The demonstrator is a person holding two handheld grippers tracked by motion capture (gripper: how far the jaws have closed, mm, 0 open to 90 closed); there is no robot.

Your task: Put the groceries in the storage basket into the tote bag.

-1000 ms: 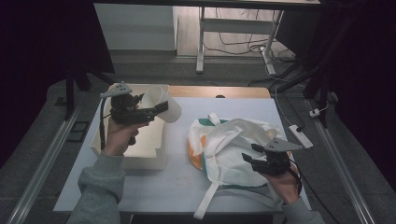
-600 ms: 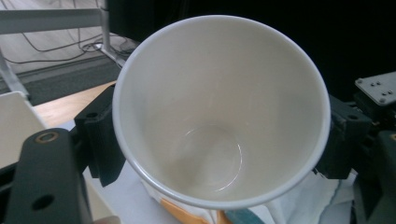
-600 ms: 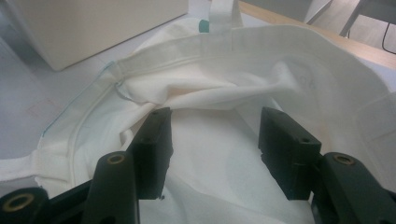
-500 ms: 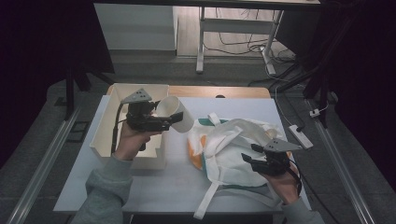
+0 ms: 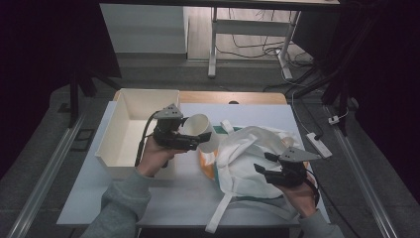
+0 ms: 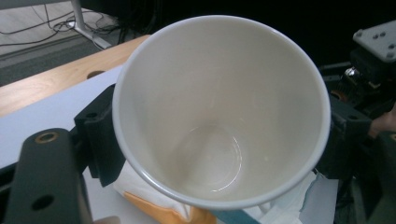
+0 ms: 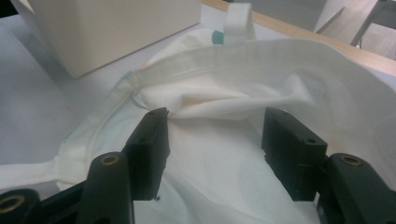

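A white paper cup [image 5: 202, 135] lies tilted in my left gripper [image 5: 198, 140], which is shut on its sides above the table between the box and the bag. In the left gripper view the cup [image 6: 219, 107] is empty, its mouth facing the camera, a black jaw on each side. A white cloth tote bag [image 5: 247, 148] with an orange and green print lies crumpled at the table's right. My right gripper [image 5: 261, 163] hovers at the bag's near right part, open, with a fold of the bag's cloth [image 7: 224, 102] just past its spread jaws [image 7: 215, 144].
A white open box [image 5: 124, 126] stands at the table's left, behind my left hand. The bag's straps [image 5: 218, 213] trail toward the front edge. A wooden strip [image 5: 237, 96] borders the table's far side. A power strip [image 5: 317, 144] lies on the floor at right.
My left gripper has carried the cup from above the white box rightward to the bag's left edge. The right gripper has stayed in place over the bag.
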